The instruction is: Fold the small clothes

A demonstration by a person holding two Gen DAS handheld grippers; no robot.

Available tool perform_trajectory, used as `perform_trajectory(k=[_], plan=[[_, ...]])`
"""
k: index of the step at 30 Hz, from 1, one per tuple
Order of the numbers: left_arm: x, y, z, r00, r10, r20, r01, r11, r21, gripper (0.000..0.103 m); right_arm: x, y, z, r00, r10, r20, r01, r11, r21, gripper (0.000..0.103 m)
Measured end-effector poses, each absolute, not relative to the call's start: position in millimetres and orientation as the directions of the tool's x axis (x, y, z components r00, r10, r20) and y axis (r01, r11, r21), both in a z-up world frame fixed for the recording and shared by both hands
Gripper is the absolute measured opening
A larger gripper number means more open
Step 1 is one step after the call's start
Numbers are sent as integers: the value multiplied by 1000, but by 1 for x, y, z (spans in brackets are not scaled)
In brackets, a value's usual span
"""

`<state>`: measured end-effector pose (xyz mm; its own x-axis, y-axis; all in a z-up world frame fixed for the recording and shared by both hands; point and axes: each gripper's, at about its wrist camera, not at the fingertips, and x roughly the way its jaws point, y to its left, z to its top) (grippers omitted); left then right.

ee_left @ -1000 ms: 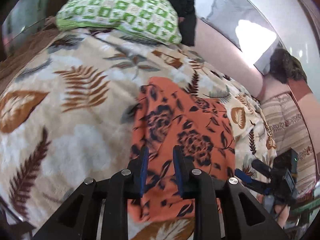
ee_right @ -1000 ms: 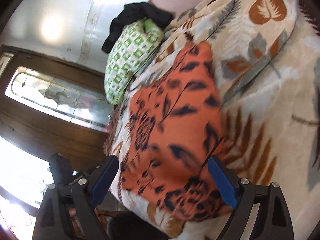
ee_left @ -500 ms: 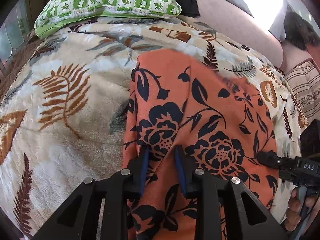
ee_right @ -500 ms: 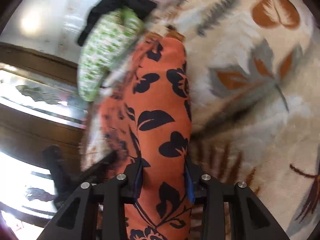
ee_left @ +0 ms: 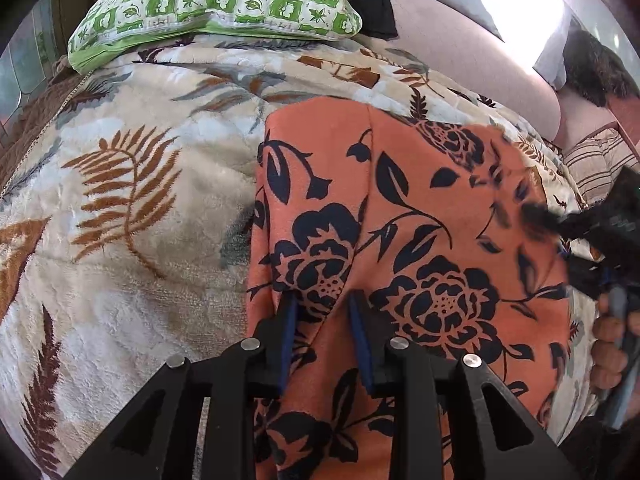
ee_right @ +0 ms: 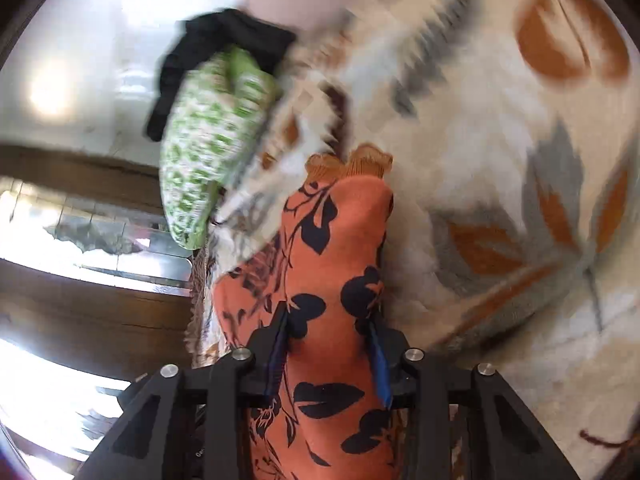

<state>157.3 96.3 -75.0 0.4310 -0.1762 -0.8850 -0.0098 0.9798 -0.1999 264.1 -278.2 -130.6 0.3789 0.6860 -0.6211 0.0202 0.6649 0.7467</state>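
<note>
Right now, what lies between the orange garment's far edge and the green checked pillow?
In the left wrist view, only leaf-print blanket lies between the orange floral garment and the green checked pillow; nothing sits on that stretch.

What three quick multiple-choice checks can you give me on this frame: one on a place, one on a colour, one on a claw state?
1. Where does the green checked pillow lie?
A. At the far end of the leaf-print blanket
B. On top of the garment
C. On the floor

2. What colours is the garment?
A. White with green squares
B. Orange with dark flowers
C. Plain grey

3. What is the state of the left claw and the right claw?
A. Both wide open, holding nothing
B. Only the left is shut on cloth
C. Both shut on the garment

Answers:
1. A: the pillow sits beyond the garment, at the blanket's far edge.
2. B: orange cloth with dark floral print.
3. C: in each wrist view, orange fabric is pinched between the pads.
</note>
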Motion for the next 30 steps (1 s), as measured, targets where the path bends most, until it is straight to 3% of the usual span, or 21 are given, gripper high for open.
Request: perform_trajectory(k=[2,3,4,5,7,14,15,16,17,19,22,24,25,26,30], plan=[[157,92,-72,432,-156,-888,-10,984,-177,30,274,-280,-164,308,657,-688,99,697,710,34],[156,90,-71,434,-145,-889,-7,986,-164,30,272,-288,-172,318,693,-647,140,641,755,39],[155,90,-70,433,-141,-890,-6,987,-160,30,266,-296,-169,352,720,-599,163,583,796,49],[155,90,-69,432,-143,-891,-5,987,-161,30,259,-301,-163,377,726,-576,159,561,812,66],[154,91,-68,429,-144,-892,-10,987,-163,30,241,-299,-144,388,743,-546,104,553,826,86],[154,87,-68,433,-117,-894,-19,990,-138,30,179,-282,-158,289,766,-574,93,574,813,85],[154,87,-68,433,-116,-894,-18,990,-137,30,170,-281,-161,262,779,-570,81,570,817,77],[154,88,-68,433,-118,-894,-16,990,-139,30,165,-279,-161,248,772,-585,69,588,806,46],[154,89,-69,433,-121,-893,-15,990,-142,30,162,-278,-152,268,762,-589,52,599,799,39],[154,89,-68,429,-128,-894,-17,989,-150,30,161,-279,-146,279,736,-617,43,632,774,37],[151,86,-62,438,-107,-893,-22,991,-130,30,161,-281,-165,252,732,-632,95,632,769,41],[144,89,-52,449,-118,-886,-30,989,-147,30,153,-285,-155,287,745,-602,93,604,791,57],[137,91,-45,453,-128,-882,-35,986,-161,30,148,-286,-149,293,746,-598,88,601,794,73],[129,93,-38,467,-141,-873,-32,984,-176,30,146,-284,-143,299,743,-598,75,607,791,78],[84,104,-23,513,-174,-840,-19,977,-214,30,121,-293,-120,355,705,-614,9,654,757,78]])
